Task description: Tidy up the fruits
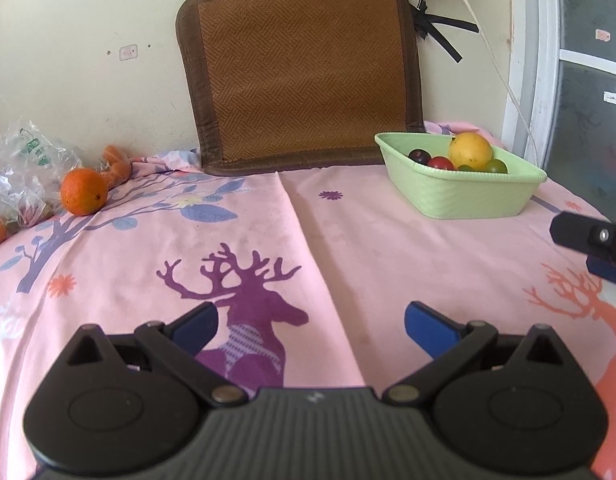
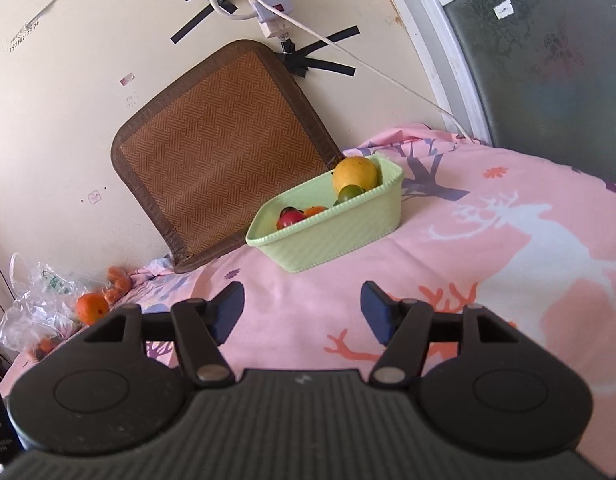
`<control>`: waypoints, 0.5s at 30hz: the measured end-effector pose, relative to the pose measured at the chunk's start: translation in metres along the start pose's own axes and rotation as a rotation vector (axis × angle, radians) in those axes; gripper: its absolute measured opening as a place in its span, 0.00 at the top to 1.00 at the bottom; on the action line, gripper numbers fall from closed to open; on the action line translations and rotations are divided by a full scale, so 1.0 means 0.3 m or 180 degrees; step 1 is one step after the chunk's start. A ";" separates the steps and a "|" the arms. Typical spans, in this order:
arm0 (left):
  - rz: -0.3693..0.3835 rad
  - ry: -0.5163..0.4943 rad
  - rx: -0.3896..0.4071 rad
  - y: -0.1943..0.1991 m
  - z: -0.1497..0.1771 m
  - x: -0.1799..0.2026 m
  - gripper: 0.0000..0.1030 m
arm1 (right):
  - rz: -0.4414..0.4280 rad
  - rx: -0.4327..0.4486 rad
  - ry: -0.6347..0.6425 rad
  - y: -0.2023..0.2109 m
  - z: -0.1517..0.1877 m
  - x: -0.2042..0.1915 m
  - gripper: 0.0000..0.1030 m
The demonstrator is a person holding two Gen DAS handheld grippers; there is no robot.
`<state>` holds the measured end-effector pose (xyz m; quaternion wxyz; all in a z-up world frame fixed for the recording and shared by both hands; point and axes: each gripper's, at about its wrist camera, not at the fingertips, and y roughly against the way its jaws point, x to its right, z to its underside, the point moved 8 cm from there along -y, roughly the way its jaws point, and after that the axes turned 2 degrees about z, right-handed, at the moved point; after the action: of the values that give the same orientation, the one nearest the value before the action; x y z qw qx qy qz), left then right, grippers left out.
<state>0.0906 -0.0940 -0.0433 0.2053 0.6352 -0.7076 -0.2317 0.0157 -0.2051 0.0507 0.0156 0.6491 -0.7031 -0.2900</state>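
Observation:
A light green basket stands on the pink cloth at the back right. It holds a big yellow fruit, a red one, a dark purple one and small green ones. An orange lies on the cloth at the far left. My left gripper is open and empty over the purple deer print. My right gripper is open and empty in front of the basket; its tip shows at the right edge of the left wrist view.
A clear plastic bag with more small fruit lies at the far left edge. Orange peel pieces lie behind the orange. A brown woven mat leans on the wall. A power strip and cable hang above.

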 end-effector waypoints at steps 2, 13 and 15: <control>-0.0010 -0.0020 -0.0007 0.016 0.007 0.007 0.00 | -0.0023 0.0008 -0.0009 0.011 -0.008 -0.003 0.34; 0.0061 -0.0053 -0.0033 0.102 -0.004 0.028 0.00 | -0.0133 0.0044 -0.0094 0.054 -0.029 -0.035 0.32; 0.0072 -0.0076 -0.0045 0.112 -0.002 0.033 0.00 | -0.0154 0.0091 -0.0103 0.067 -0.041 -0.038 0.28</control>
<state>0.0631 -0.1010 -0.0231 0.2039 0.6229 -0.7155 -0.2419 0.0043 -0.1995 0.0735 -0.0121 0.6613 -0.6913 -0.2908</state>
